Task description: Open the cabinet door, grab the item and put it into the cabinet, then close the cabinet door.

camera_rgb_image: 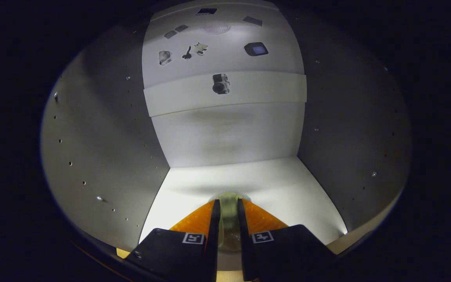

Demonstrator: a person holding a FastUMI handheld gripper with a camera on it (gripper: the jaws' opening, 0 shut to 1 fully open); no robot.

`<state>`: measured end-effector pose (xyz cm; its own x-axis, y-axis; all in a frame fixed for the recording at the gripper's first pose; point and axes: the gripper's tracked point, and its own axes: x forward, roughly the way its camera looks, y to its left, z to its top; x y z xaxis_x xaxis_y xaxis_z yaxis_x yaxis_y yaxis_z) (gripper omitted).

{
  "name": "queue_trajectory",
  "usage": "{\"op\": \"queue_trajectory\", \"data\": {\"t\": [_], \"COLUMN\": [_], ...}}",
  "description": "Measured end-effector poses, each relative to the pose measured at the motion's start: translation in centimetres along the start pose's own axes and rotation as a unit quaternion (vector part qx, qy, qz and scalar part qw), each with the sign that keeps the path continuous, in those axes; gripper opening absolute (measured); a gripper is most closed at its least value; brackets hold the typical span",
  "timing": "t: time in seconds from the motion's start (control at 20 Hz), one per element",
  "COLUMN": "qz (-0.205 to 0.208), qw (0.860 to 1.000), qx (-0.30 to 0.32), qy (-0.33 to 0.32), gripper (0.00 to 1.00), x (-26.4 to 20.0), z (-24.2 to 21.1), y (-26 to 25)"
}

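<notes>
I am looking into the open cabinet point(229, 133), a pale box with a back wall, two side walls and a white floor point(272, 184). My gripper point(228, 203) reaches inside, low over the floor. Its two fingers stand close together and press on a pale greenish translucent item point(229, 219) held between them. The item's rounded top peeks out just past the fingertips. The cabinet door is out of sight.
The left side wall point(104, 156) and right side wall point(350, 149) carry rows of shelf-pin holes. A horizontal white rail point(249, 94) crosses the back wall, with a small camera-like sticker point(220, 84) on it. Several small stickers point(194, 51) dot the panel above.
</notes>
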<state>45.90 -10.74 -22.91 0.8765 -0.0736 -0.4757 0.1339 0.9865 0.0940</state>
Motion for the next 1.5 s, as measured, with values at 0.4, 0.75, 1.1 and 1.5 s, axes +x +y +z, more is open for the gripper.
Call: {"op": "queue_trajectory", "data": {"t": [0.4,0.75,1.1,1.5], "qz": [0.001,0.007,0.024,0.019], "qw": [0.997,0.986,0.978,0.969], "qx": [-0.033,-0.06,-0.011,0.0], "qy": [-0.075,-0.153,-0.206,-0.248], "gripper": [0.33,0.41,0.78,0.99], "x": [-6.3,-19.4,-31.2,-40.8], "z": [3.6,4.3,0.7,-2.6], "y": [0.1,2.7,5.8,5.9]}}
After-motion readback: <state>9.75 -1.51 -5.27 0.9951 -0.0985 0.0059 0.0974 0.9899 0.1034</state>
